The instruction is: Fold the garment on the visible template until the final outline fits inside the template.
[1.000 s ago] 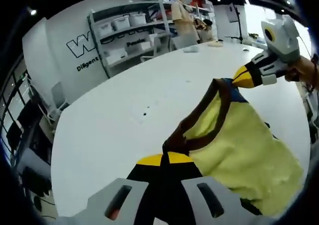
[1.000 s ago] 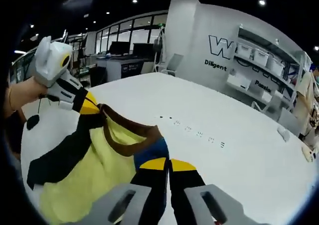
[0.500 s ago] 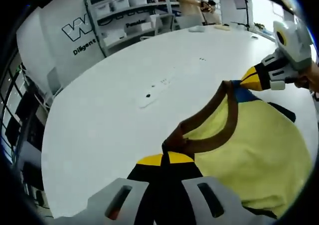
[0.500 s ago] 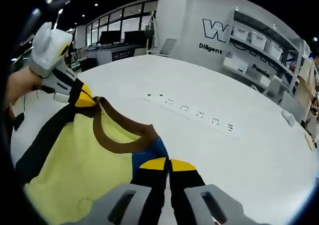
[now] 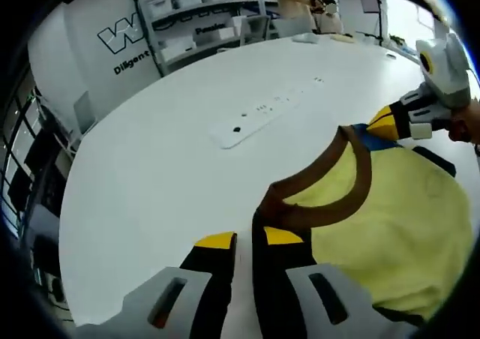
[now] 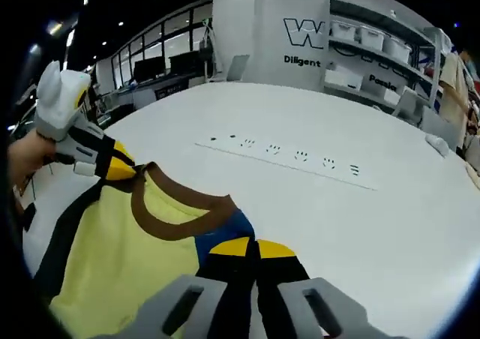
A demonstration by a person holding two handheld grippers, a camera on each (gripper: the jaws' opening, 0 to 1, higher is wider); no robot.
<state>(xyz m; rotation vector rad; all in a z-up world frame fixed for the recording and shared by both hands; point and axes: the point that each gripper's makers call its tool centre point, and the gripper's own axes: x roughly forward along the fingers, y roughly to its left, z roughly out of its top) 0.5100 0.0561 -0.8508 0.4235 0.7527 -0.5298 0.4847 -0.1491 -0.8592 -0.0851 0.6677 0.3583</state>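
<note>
1. Left gripper view first: the left gripper (image 5: 245, 240) has its yellow-tipped jaws a little apart, with a white gap between them. The brown collar (image 5: 341, 196) of the garment (image 5: 390, 234) sits right at the right-hand tip, but I honestly can't tell if it's pinched or just lying against it.
2. Same view, far right: the right gripper (image 5: 386, 121) is clamped on the shoulder by the blue patch (image 5: 367, 136), held by a hand (image 5: 465, 121).
3. Right gripper view: the right gripper (image 6: 246, 247) has its jaws pressed together on the fabric at the blue patch (image 6: 225, 230).
4. The yellow garment (image 6: 120, 256) spreads across the white table (image 6: 360, 219), near left, collar (image 6: 161, 219) facing the far side.
5. The left gripper (image 6: 112, 166) meets the other shoulder at the left.
6. A white power strip (image 6: 292, 159) lies further out on the table, well apart from the shirt.
7. Shelves with bins (image 6: 367, 46) stand along the far wall.
</note>
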